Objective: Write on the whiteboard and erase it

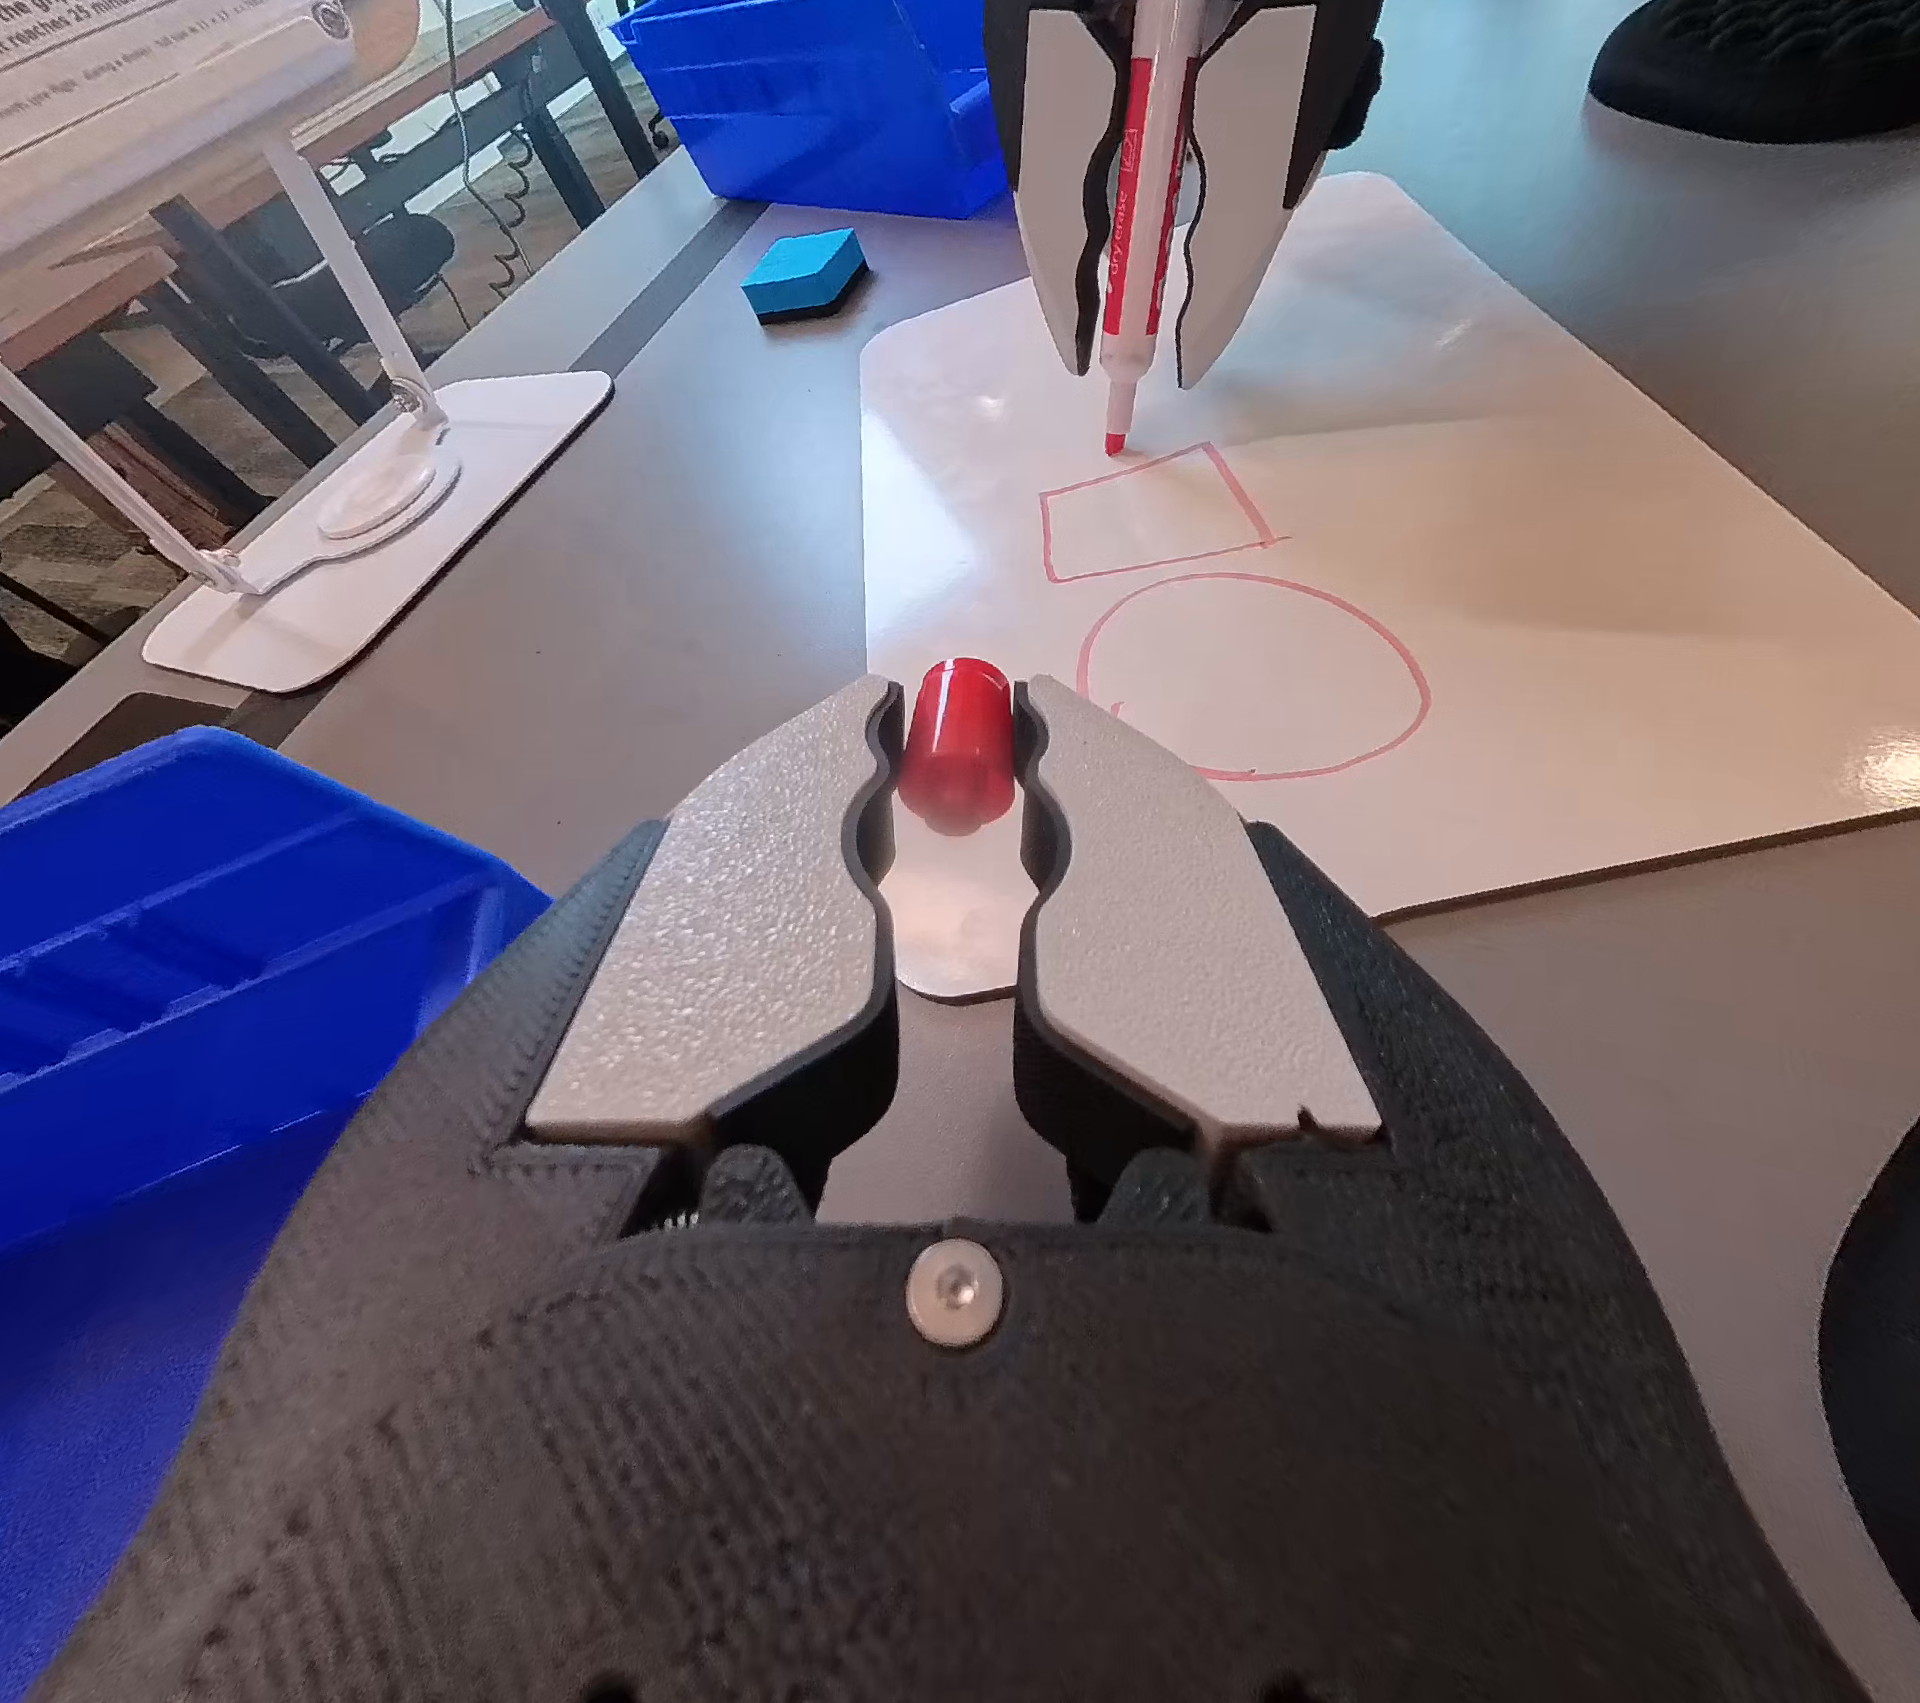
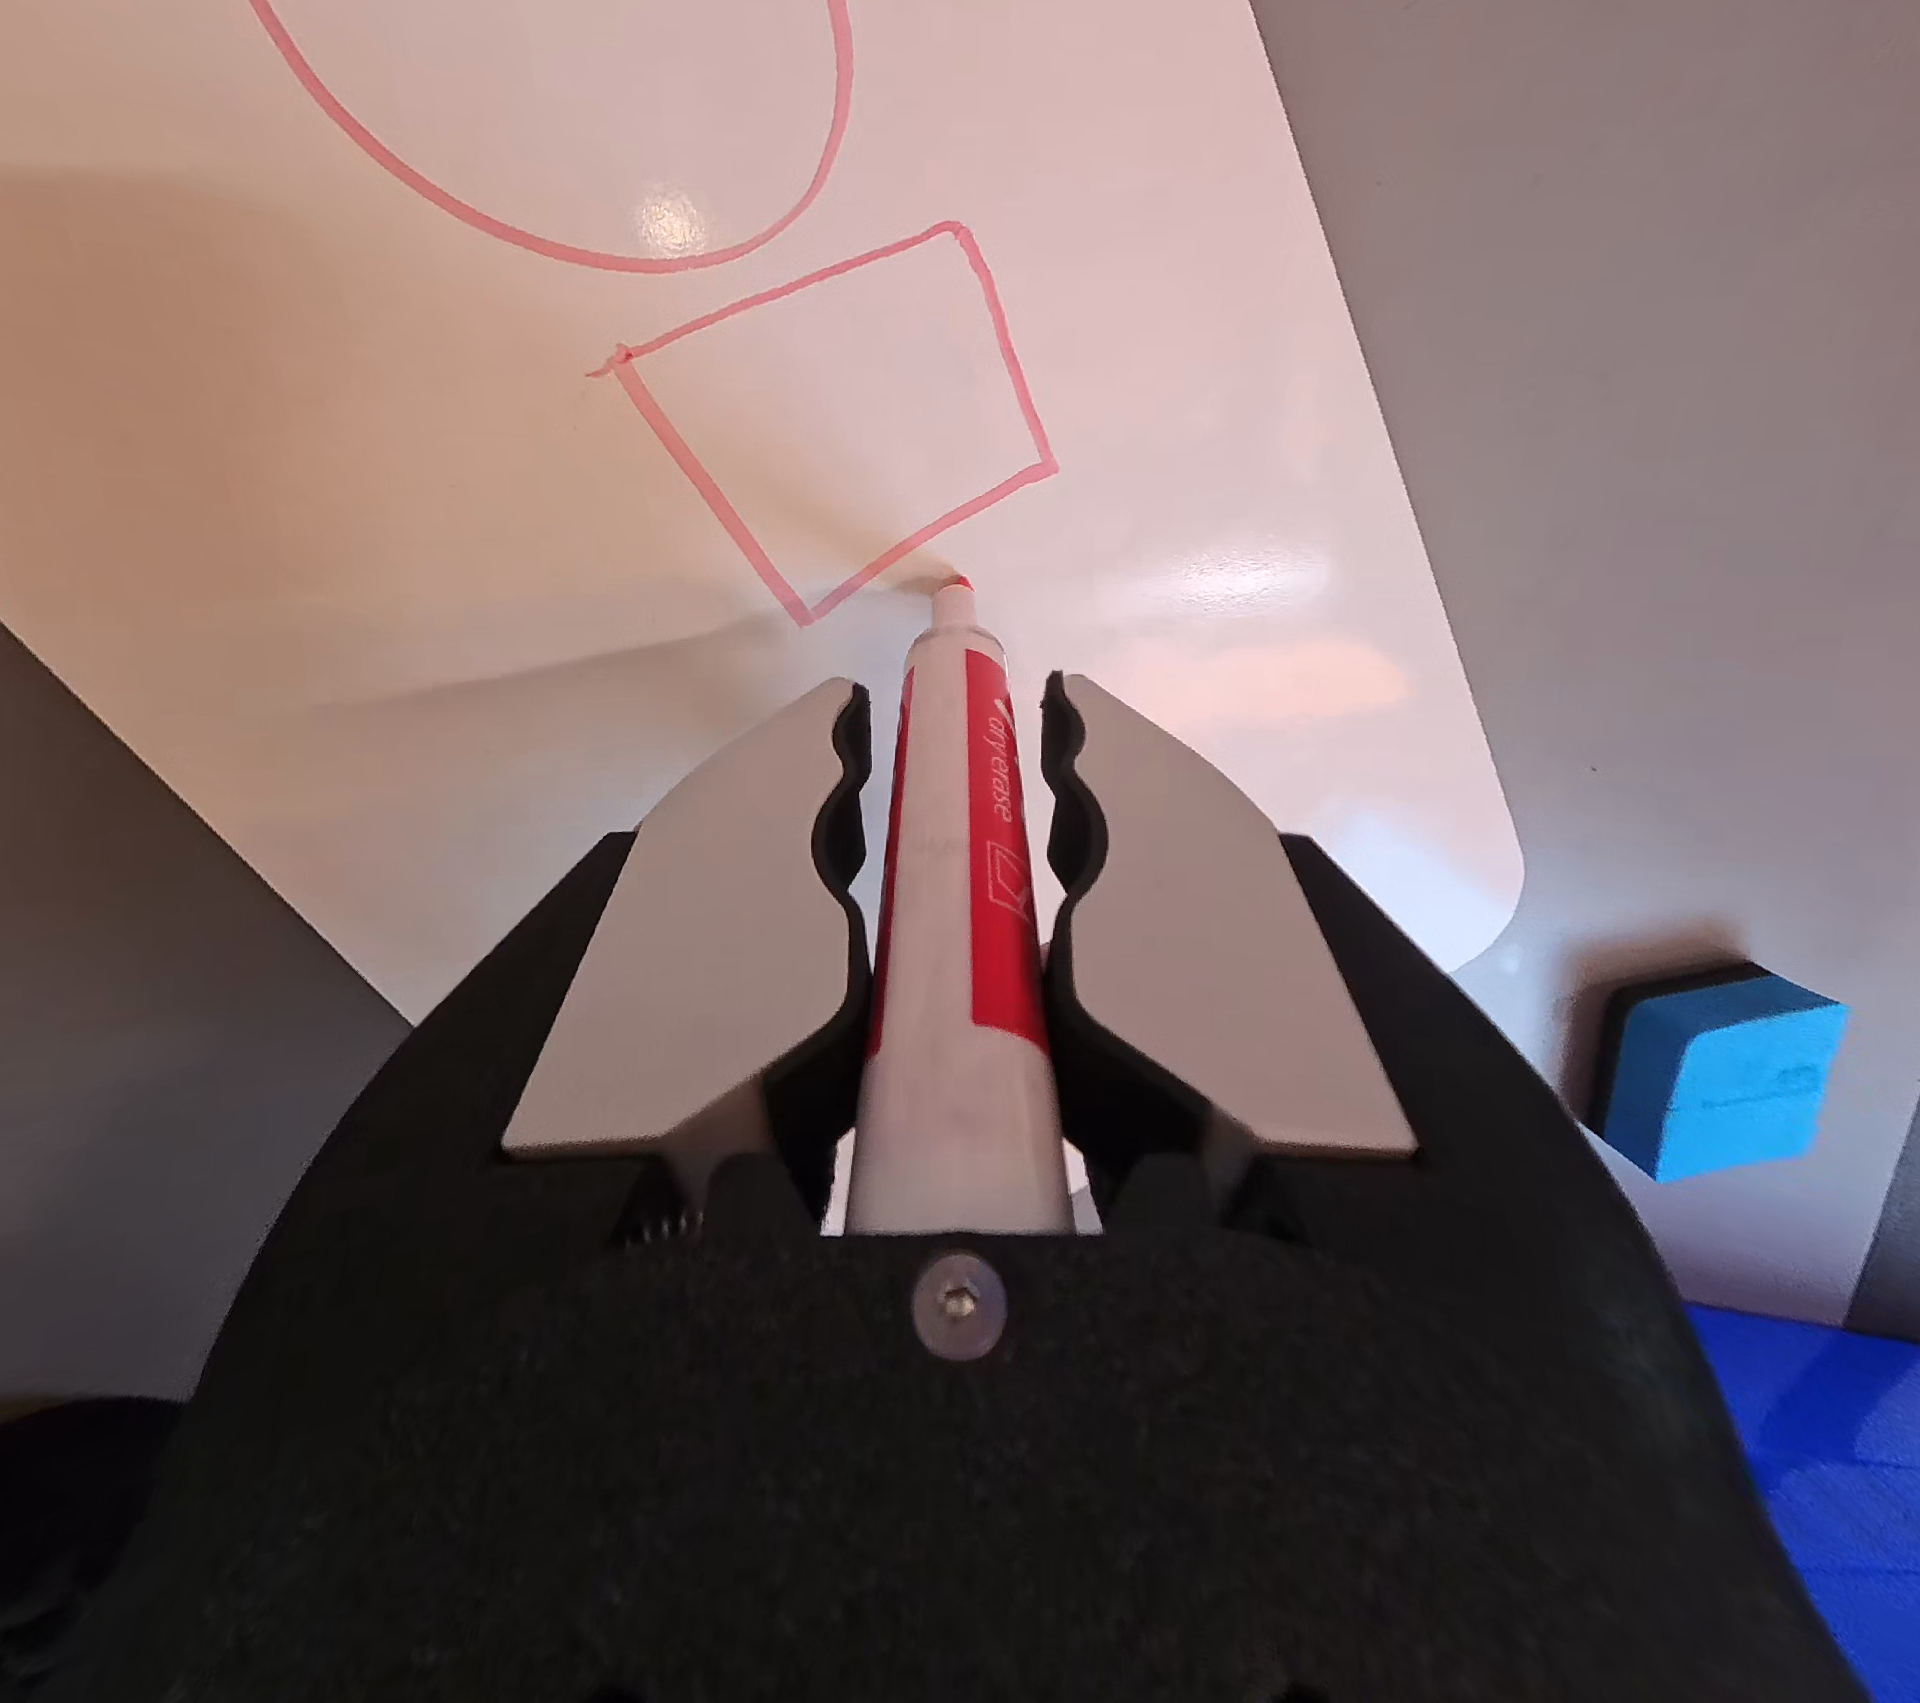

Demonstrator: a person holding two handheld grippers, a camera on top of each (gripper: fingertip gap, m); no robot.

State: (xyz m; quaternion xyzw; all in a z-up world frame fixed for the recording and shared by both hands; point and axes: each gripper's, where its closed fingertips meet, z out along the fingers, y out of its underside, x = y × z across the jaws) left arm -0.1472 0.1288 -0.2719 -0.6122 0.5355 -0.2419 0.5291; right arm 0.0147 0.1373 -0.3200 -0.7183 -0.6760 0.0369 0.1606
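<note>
A white whiteboard (image 1: 1558, 666) lies flat on the grey table, with a red circle (image 1: 1252, 674) and a red square (image 1: 1148, 515) drawn on it. My right gripper (image 2: 956, 697) is shut on a red and white marker (image 2: 961, 874). The marker tip touches the board at the square's edge (image 2: 951, 583). That gripper (image 1: 1132, 370) and the marker (image 1: 1138, 199) also show in the left wrist view. My left gripper (image 1: 956, 697) is shut on the red marker cap (image 1: 956, 749), just above the board's near-left corner. A blue eraser (image 1: 805, 273) lies on the table beyond the board; it also shows in the right wrist view (image 2: 1725, 1082).
A blue bin (image 1: 821, 64) stands behind the eraser and another (image 1: 187, 957) sits at my near left. A white sign stand (image 1: 364, 531) with a printed sheet is on the left. Black padded objects (image 1: 1766, 43) lie at the right table edge. Spacing between my two grippers at the tips: around 15 cm. My right gripper is the nearer one to the blue eraser (image 1: 805, 273): about 20 cm, against 35 cm. Look for it in the right wrist view (image 2: 1711, 1045) too.
</note>
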